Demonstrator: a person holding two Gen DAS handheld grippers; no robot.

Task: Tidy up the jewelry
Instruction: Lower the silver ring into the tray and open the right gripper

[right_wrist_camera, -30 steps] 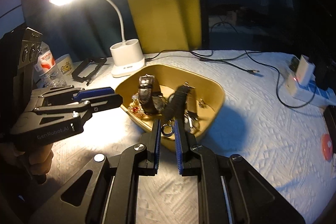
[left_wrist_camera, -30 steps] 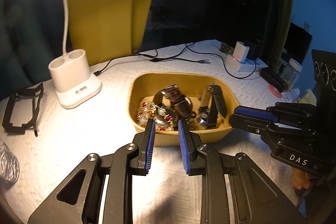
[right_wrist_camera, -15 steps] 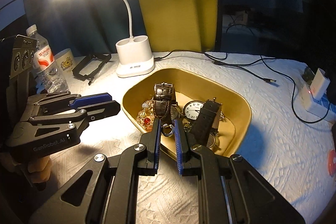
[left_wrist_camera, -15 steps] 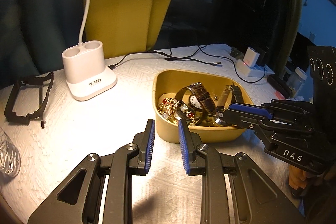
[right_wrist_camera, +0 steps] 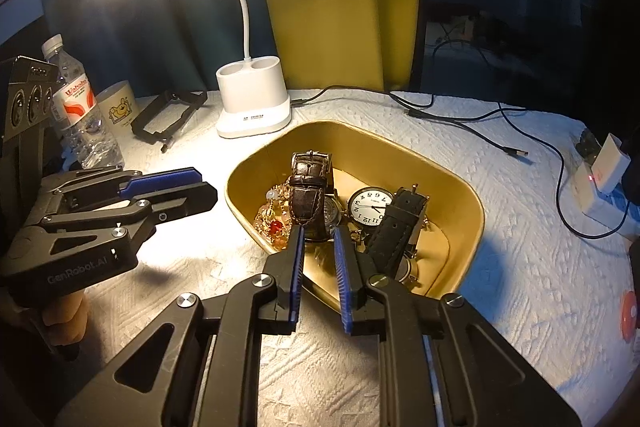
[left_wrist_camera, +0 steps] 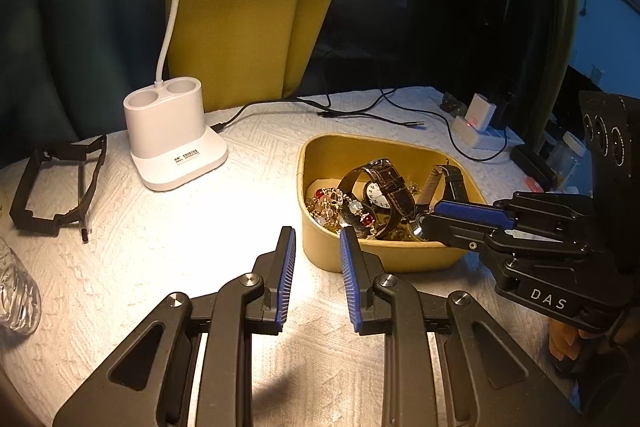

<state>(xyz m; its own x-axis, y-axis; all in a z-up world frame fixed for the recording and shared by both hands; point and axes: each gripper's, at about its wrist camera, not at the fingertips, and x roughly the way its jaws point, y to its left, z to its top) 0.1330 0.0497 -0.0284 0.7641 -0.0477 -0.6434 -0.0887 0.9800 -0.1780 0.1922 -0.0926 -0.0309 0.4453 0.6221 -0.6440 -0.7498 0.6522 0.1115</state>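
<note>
A yellow bowl (right_wrist_camera: 448, 171) (left_wrist_camera: 344, 151) on the white tablecloth holds a brown-strap watch (right_wrist_camera: 310, 187) (left_wrist_camera: 390, 181), a black-strap watch (right_wrist_camera: 400, 223), a white-faced pocket watch (right_wrist_camera: 369, 206) and a gold bead bracelet with red stones (right_wrist_camera: 272, 221) (left_wrist_camera: 332, 201). My right gripper (right_wrist_camera: 318, 233) is open and empty, its tips over the bowl's near rim by the brown watch. My left gripper (left_wrist_camera: 316, 233) is open and empty, just left of the bowl's near corner above the cloth.
A white lamp base (left_wrist_camera: 172, 139) (right_wrist_camera: 252, 103) stands behind the bowl. A black frame (left_wrist_camera: 56, 183) lies at the left. A water bottle (right_wrist_camera: 80, 107) and a mug (right_wrist_camera: 118, 107) stand far left. Cables (right_wrist_camera: 460, 123) and a charger block (right_wrist_camera: 600, 175) lie at the right.
The ring held in my right gripper a moment ago is gone and its jaws have opened. The right gripper moved in over the bowl. The left gripper shifted left of the bowl.
</note>
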